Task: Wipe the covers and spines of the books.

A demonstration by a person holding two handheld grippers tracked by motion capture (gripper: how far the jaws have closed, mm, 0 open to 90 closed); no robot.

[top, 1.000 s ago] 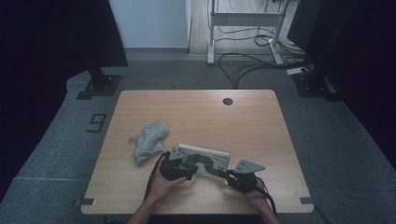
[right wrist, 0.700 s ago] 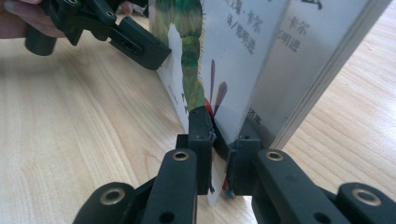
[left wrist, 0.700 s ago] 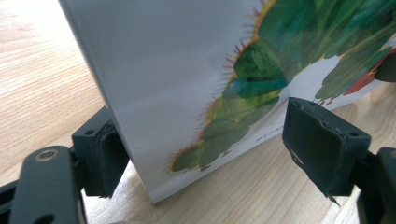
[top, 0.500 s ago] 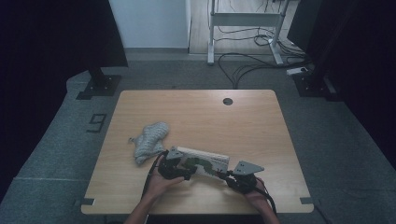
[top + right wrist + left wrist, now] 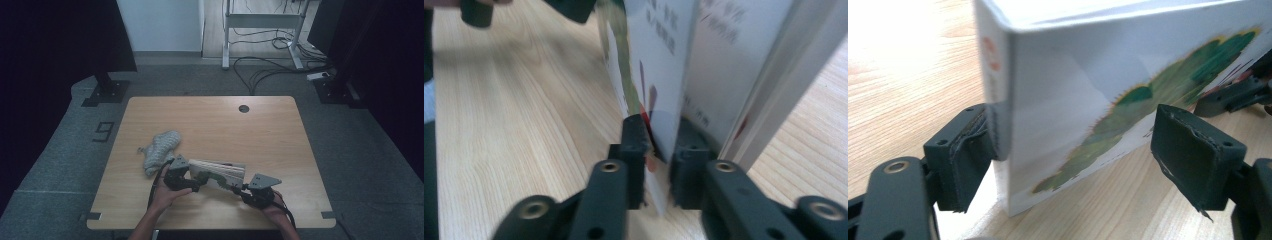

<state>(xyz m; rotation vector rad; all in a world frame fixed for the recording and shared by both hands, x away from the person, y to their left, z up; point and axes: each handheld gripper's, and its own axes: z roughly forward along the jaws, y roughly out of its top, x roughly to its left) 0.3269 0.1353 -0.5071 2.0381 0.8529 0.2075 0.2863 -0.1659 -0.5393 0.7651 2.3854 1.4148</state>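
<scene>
Left to right: a grey cloth lies on the bench, just beside the left tool and clear of the work. The left tool straddles one end of the white picture book with jaws wide, one pad touching, likely to steady it. The right tool, whose jaws have just been opening, has a page edge between its slightly parted pads. Nothing else stands near.
</scene>
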